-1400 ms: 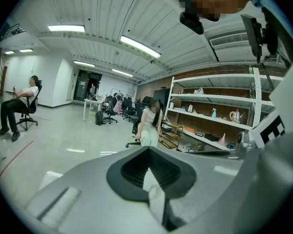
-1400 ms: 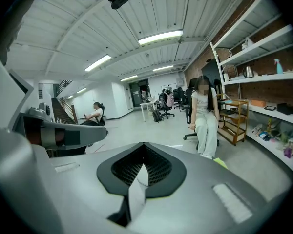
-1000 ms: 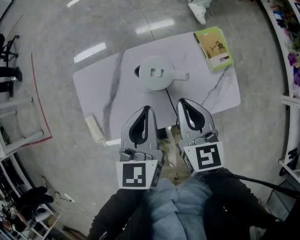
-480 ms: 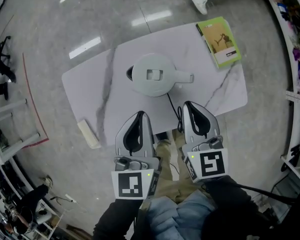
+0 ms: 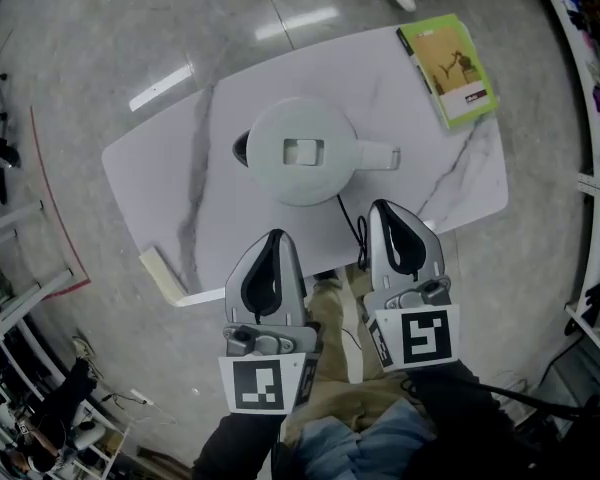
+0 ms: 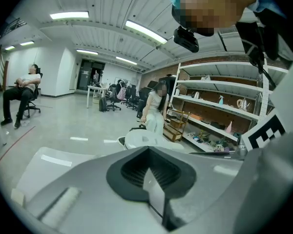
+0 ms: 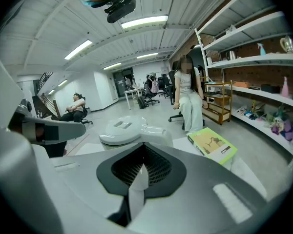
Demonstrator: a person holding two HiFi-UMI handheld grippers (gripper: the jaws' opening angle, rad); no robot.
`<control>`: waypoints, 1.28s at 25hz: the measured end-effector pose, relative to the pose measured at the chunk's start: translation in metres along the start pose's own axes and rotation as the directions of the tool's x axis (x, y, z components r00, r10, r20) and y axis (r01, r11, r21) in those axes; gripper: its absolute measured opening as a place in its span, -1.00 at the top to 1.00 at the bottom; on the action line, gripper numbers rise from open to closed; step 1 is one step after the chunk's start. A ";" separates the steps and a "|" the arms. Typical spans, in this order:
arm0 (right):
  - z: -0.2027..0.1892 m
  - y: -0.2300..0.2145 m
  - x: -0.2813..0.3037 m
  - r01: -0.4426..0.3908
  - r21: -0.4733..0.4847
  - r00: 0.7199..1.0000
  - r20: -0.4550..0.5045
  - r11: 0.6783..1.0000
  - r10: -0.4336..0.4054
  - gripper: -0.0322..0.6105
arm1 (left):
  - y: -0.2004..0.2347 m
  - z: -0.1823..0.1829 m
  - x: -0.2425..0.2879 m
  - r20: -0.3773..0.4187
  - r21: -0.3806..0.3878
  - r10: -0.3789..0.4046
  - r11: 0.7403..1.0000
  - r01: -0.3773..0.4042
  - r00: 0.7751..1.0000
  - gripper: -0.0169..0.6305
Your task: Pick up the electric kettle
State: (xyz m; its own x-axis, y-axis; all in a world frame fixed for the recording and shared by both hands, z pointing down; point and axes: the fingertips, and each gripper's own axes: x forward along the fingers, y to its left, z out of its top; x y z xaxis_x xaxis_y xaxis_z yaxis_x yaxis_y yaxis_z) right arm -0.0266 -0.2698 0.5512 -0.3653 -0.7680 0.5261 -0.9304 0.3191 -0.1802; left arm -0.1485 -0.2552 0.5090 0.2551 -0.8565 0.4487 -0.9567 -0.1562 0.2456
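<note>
The white marble table (image 5: 160, 178) carries the electric kettle (image 5: 302, 151) near its middle. The left gripper (image 5: 272, 243) and the right gripper (image 5: 388, 213) hang on the kettle's near side, short of it and not touching, each clenched shut on nothing. The kettle lies ahead of both. Its handle (image 5: 380, 155) juts out to the right, so its long axis runs across the line the grippers point along, and the right gripper is nearer that handle. By my judgement, those jaws must part before taking it. The kettle is pale, round and lidded, with a dark spout (image 5: 241, 148) opposite the handle and a black cord (image 5: 348, 218) trailing from its near side.
</note>
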 end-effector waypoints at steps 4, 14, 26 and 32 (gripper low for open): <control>-0.011 -0.003 0.008 0.005 -0.002 1.000 -0.005 1.000 -0.005 0.82 | 0.011 -0.009 0.007 0.015 0.009 0.023 1.000 -0.023 1.000 0.93; -0.035 -0.018 0.026 0.044 0.009 0.999 -0.018 0.999 -0.044 0.81 | 0.035 -0.032 0.023 0.012 0.013 0.056 0.998 -0.056 0.998 0.93; -0.047 -0.030 0.035 0.086 0.030 0.996 -0.022 0.996 -0.086 0.33 | 0.057 -0.047 0.034 0.000 -0.007 0.107 0.994 -0.107 0.994 0.77; -0.046 -0.034 0.043 0.095 0.028 0.995 -0.017 0.995 -0.094 0.32 | 0.066 -0.049 0.041 -0.004 0.003 0.117 0.993 -0.117 0.993 0.77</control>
State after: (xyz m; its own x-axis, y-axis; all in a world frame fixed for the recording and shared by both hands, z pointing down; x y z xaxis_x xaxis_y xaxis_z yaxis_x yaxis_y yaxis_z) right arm -0.0095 -0.2877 0.6181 -0.2754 -0.7853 0.5545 -0.9613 0.2295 -0.1525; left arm -0.1943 -0.2769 0.5857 0.1418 -0.8670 0.4776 -0.9804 -0.0563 0.1889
